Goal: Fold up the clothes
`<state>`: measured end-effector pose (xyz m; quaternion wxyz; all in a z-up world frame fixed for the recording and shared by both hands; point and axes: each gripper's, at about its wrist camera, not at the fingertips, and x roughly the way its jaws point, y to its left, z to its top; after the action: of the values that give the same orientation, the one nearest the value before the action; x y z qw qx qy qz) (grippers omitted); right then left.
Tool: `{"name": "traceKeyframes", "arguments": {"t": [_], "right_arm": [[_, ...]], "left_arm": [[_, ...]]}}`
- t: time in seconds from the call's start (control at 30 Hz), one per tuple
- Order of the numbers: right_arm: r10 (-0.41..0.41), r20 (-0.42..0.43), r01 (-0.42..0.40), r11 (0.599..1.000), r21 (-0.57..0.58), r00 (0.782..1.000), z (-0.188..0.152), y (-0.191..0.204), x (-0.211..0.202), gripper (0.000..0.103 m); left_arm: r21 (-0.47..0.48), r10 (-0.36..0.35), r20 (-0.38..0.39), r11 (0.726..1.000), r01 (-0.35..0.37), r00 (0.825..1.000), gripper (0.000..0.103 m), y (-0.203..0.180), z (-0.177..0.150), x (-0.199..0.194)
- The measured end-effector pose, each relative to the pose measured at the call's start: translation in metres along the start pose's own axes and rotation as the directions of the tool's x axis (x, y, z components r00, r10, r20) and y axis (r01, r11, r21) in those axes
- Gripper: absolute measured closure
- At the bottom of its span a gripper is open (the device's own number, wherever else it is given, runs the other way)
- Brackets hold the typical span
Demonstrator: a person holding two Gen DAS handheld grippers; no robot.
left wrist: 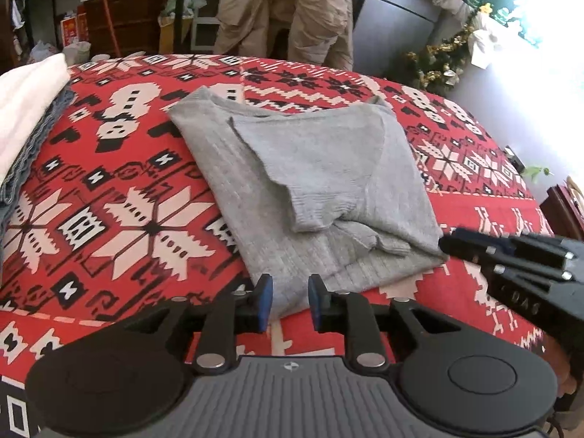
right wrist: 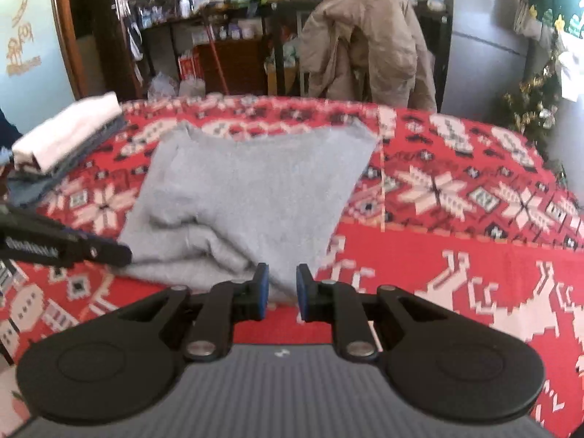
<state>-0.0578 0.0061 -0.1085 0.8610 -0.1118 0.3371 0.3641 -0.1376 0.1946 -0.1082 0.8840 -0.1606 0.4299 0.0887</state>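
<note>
A grey knit top lies folded on the red patterned cover, with one short sleeve turned in over its middle. My left gripper is open at the top's near edge; grey cloth shows in the gap and the pads do not press on it. The right gripper comes in low from the right, its tip at the top's near right corner. In the right wrist view the right gripper stands a little open over that corner of the grey top, gripping nothing. The left gripper points in from the left.
A stack of folded clothes, white on top of grey-blue, sits at the cover's left edge. Behind the far edge, a beige jacket hangs over a chair. Tinsel decoration stands at the far right, and cluttered shelves line the back.
</note>
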Motion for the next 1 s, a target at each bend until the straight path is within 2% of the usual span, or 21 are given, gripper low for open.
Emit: {"name": "traceKeyframes", "arguments": {"t": [0.13, 0.3, 0.43, 0.53, 0.63, 0.73, 0.8, 0.9, 1.0], "right_arm": [[0.007, 0.018, -0.006, 0.998, -0.057, 1.0, 0.017, 0.013, 0.015, 0.085], [0.003, -0.038, -0.004, 1.0, -0.021, 0.999, 0.017, 0.018, 0.046, 0.091], [0.012, -0.037, -0.014, 0.999, -0.049, 0.999, 0.001, 0.023, 0.033, 0.091], [0.039, -0.057, -0.043, 0.997, -0.062, 0.998, -0.009, 0.022, 0.021, 0.09], [0.046, -0.038, -0.048, 0.997, -0.056, 0.998, -0.012, 0.021, 0.007, 0.088], [0.033, -0.014, -0.033, 0.998, -0.044, 0.999, -0.008, 0.018, -0.004, 0.077], [0.023, 0.009, -0.022, 0.999, -0.032, 1.0, -0.003, 0.015, -0.009, 0.06], [-0.001, 0.049, 0.003, 1.0, -0.029, 0.999, 0.005, 0.008, -0.012, 0.044], [-0.041, 0.092, 0.046, 0.998, -0.05, 0.995, 0.012, 0.002, -0.014, 0.043]], "left_arm": [[-0.007, 0.016, -0.001, 1.0, -0.016, 1.0, 0.082, 0.001, -0.001, -0.002], [-0.018, 0.019, 0.007, 1.0, -0.019, 1.0, 0.075, 0.005, -0.002, -0.007], [-0.033, 0.019, 0.005, 0.999, -0.019, 1.0, 0.075, 0.01, -0.001, -0.005], [-0.066, 0.023, 0.014, 0.998, -0.022, 1.0, 0.075, 0.015, 0.001, -0.004], [-0.11, 0.044, 0.036, 0.993, -0.04, 0.998, 0.072, 0.023, 0.005, -0.005], [-0.161, 0.063, 0.052, 0.986, -0.054, 0.997, 0.066, 0.035, 0.012, -0.005], [-0.197, 0.064, 0.054, 0.979, -0.052, 0.996, 0.066, 0.045, 0.02, -0.001], [-0.236, 0.072, 0.059, 0.97, -0.056, 0.996, 0.067, 0.059, 0.037, 0.008], [-0.258, 0.076, 0.068, 0.965, -0.056, 0.995, 0.072, 0.069, 0.055, 0.021]]}}
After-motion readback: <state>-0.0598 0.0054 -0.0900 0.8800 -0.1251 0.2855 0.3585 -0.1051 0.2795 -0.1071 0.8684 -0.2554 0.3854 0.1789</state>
